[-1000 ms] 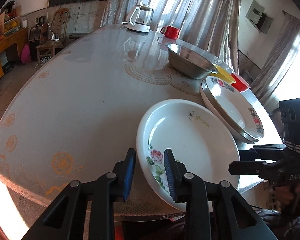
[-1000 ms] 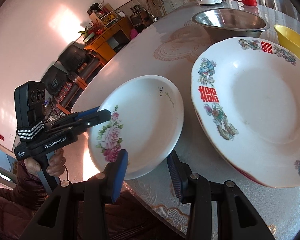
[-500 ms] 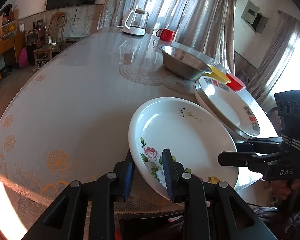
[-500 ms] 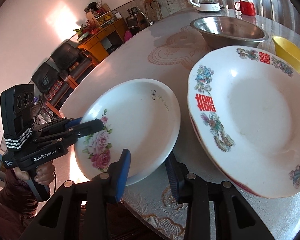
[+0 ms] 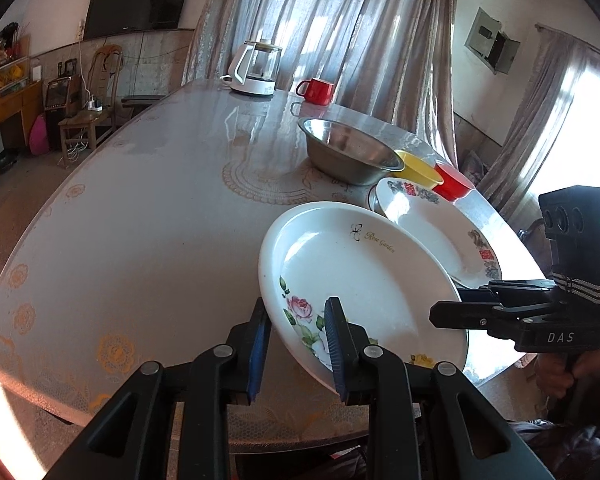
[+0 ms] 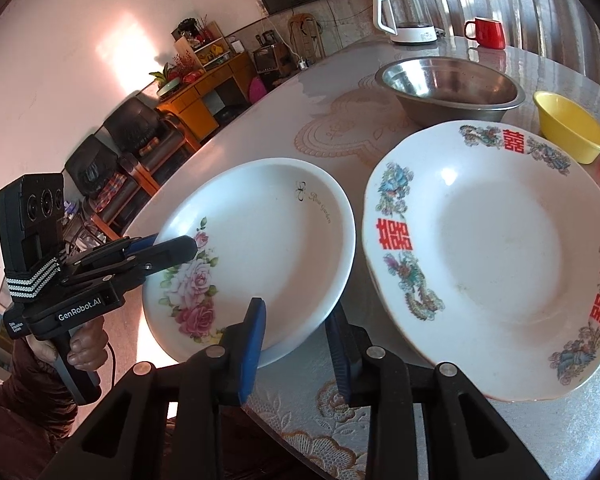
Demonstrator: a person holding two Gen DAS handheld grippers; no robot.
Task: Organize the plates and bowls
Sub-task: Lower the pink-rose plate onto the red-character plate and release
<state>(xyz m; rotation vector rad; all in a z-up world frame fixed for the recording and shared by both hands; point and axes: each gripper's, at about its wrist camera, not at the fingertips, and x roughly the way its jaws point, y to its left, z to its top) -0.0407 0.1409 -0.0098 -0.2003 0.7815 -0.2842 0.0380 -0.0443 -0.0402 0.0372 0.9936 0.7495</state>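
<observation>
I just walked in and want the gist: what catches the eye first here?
The white rose plate, tilted up off the table edge with both the left gripper and the right gripper at its rim. Right beside it lies the bigger plate with red characters, with a steel bowl behind.

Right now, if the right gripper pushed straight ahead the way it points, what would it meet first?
The rose plate: its near rim already sits between the right gripper's open fingers. Depth past it is unclear.

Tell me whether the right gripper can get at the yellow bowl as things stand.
Probably not directly: the right gripper straddles the rose plate rim, and the big red-character plate lies between it and the yellow bowl.
</observation>
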